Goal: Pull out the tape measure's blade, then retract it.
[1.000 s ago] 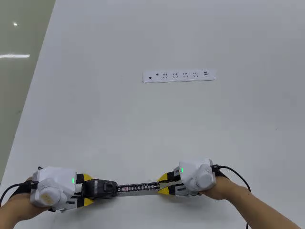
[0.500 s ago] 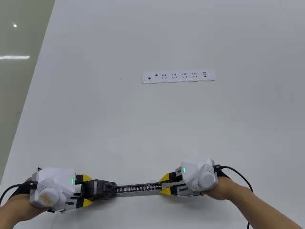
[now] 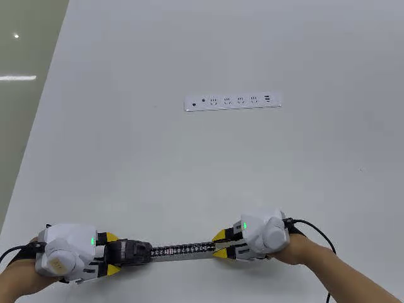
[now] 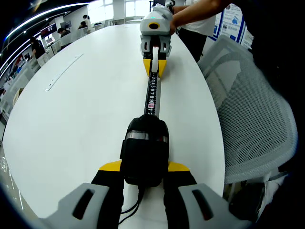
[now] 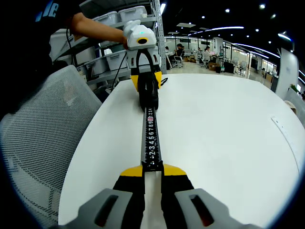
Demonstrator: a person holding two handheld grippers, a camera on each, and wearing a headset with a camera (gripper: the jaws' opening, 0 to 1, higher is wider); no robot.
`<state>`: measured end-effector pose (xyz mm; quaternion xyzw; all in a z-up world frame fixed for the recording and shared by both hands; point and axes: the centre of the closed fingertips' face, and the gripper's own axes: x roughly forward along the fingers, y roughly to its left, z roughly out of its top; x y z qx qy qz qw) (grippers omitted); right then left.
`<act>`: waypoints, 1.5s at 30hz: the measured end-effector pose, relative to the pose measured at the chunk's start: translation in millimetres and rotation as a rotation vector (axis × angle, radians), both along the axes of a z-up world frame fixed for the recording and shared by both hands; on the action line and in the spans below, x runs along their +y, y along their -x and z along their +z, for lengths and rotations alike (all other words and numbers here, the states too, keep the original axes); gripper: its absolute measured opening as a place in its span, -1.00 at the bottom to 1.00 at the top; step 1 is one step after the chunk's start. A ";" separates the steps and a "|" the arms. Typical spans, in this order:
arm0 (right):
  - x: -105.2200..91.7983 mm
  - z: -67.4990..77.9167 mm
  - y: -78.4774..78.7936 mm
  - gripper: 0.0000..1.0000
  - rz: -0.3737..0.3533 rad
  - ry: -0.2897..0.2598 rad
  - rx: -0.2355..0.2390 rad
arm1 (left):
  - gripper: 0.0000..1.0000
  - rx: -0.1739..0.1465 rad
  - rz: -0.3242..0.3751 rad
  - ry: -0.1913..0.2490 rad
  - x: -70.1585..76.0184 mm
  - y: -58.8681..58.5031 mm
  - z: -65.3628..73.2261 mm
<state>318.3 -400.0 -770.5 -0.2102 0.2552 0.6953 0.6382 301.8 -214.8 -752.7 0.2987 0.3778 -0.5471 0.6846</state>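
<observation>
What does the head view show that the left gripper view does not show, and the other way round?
Head view: the person's hand holding the left gripper from behind, with that gripper's white body. Left gripper view: a grey mesh chair beside the table. Both: the black tape measure case clamped in the left gripper, its numbered blade drawn out to the right gripper, which is shut on it, the white table and the long white power strip.

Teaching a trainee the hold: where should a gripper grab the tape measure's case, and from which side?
Clamp the case by its broad flat sides from the rear, as the left gripper does; the blade then runs straight ahead.
</observation>
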 end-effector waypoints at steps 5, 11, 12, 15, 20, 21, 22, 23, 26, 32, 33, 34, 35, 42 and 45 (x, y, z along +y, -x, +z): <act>-3.3 -0.7 -0.1 -0.82 -0.001 0.002 0.001 | -0.45 0.001 -0.001 -0.001 -0.2 0.3 0.1; -6.9 -1.3 0.3 -0.82 -0.004 0.006 0.000 | -0.45 0.002 -0.003 -0.003 -0.3 0.2 0.0; -7.8 -1.5 0.4 -0.82 -0.004 0.007 -0.002 | -0.45 0.002 -0.003 -0.003 -0.3 0.2 0.0; -9.9 -1.4 0.4 -0.82 -0.006 0.008 -0.002 | -0.45 0.002 -0.003 -0.004 -0.3 0.2 0.1; -12.3 -1.7 0.3 -0.82 -0.009 0.008 0.001 | -0.45 0.003 -0.004 -0.005 -0.6 0.3 0.1; -12.5 -1.8 0.2 -0.82 -0.009 0.008 0.001 | -0.45 0.003 -0.004 -0.005 -0.6 0.3 0.0; -13.1 -2.2 0.0 -0.82 -0.009 0.009 0.000 | -0.45 0.003 -0.004 -0.005 -0.6 0.2 -0.1; -13.4 -2.3 0.0 -0.82 -0.009 0.009 0.001 | -0.45 0.003 -0.004 -0.005 -0.5 0.1 -0.2; -14.2 -2.2 0.3 -0.82 -0.010 0.008 0.000 | -0.45 0.003 -0.004 -0.006 -0.3 0.2 -0.4; -16.4 -2.0 -0.1 -0.82 -0.013 0.008 0.002 | -0.45 0.004 -0.003 -0.008 -0.1 0.1 -0.2; -16.8 -1.9 -0.2 -0.82 -0.013 0.008 0.003 | -0.45 0.004 -0.003 -0.008 -0.1 0.0 -0.2; -17.3 -2.0 -0.2 -0.81 -0.014 0.008 0.003 | -0.45 0.004 -0.002 -0.007 -0.1 0.0 -0.2; -18.1 -2.1 -0.4 -0.82 -0.014 0.009 0.002 | -0.45 0.004 -0.002 -0.007 -0.2 0.0 0.1; -22.8 -2.2 -0.2 -0.82 -0.016 0.012 0.004 | -0.45 0.007 -0.002 -0.009 -0.6 0.3 0.2; -25.2 -2.7 -0.1 -0.81 -0.017 0.014 0.005 | -0.45 0.007 -0.003 -0.010 -0.8 0.5 0.0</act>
